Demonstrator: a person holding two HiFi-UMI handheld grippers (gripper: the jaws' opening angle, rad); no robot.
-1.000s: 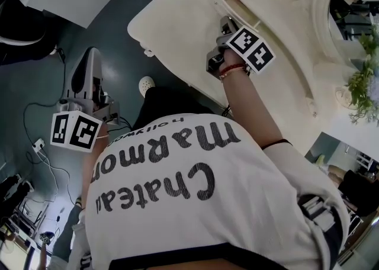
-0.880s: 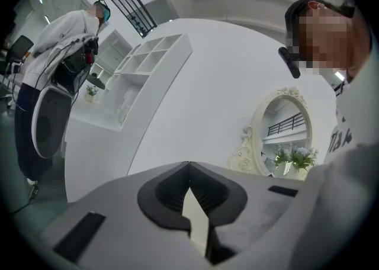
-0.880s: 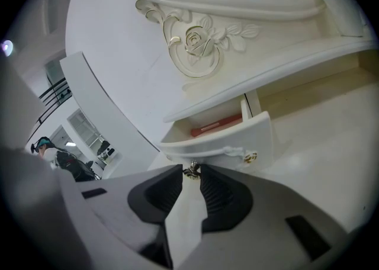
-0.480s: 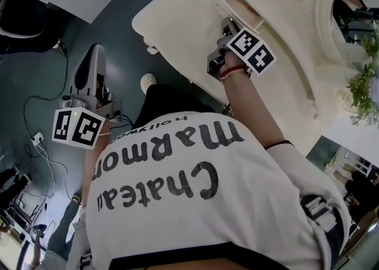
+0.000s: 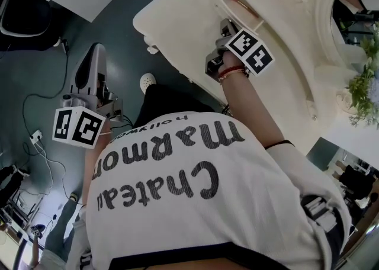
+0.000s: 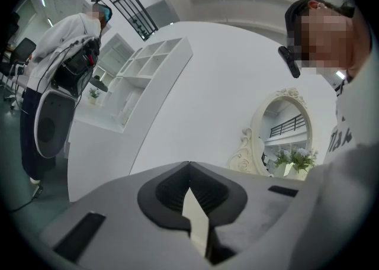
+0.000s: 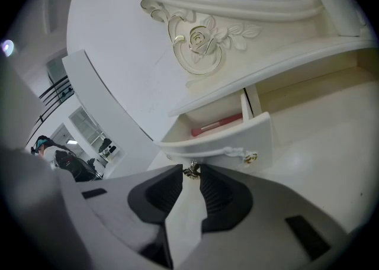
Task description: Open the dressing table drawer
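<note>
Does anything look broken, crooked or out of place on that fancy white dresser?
Nothing stands out. The small drawer is just partly pulled out, a pink stick-like item lying inside, and the right tool grips its knob.

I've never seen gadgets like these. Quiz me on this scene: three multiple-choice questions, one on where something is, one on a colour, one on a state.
1. The stick lies: A on the floor; B in the drawer; C on the mirror.
2. The stick is: A pink; B green; C black.
3. The right gripper is: A open in mid-air; B holding the stick; C shut on the drawer's knob.
Answers: 1 B, it shows inside the partly open drawer. 2 A, pinkish red against the cream drawer. 3 C, its fingers pinch the knob.
</note>
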